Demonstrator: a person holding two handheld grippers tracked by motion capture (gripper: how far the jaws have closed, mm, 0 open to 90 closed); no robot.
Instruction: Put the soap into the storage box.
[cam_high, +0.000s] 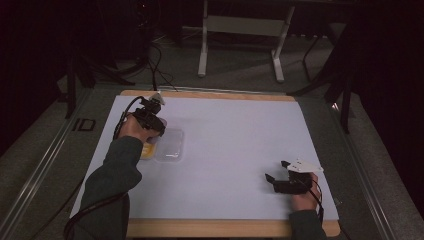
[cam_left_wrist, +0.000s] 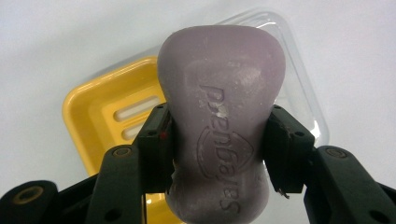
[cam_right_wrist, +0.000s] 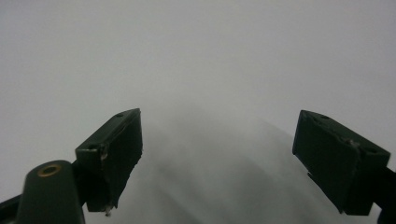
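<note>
Left gripper (cam_left_wrist: 217, 149) is clamping a purple soap bar (cam_left_wrist: 219, 116) by its narrow waist, both pads pressing its sides, embossed face toward the camera. Soap is hanging over the yellow soap dish (cam_left_wrist: 93, 107), whose slotted floor is showing to the bar's left; a clear plastic lid (cam_left_wrist: 299, 88) is lying just beside the dish, touching or overlapping its edge, can't tell which. In the high view the left gripper (cam_high: 152, 122) is sitting over the dish (cam_high: 147, 151) and lid (cam_high: 170, 145) at the left part of the bench (cam_high: 230, 145), fairly near the left edge of the white mat and well short of the far wooden rim. Right gripper (cam_high: 277, 172) is resting low on the mat near the front right corner, jaws standing wide apart with nothing between them; the right gripper view is showing bare white surface ahead of it. Wide bare mat is lying between the two grippers, and the whole centre and far right are offering free room.
</note>
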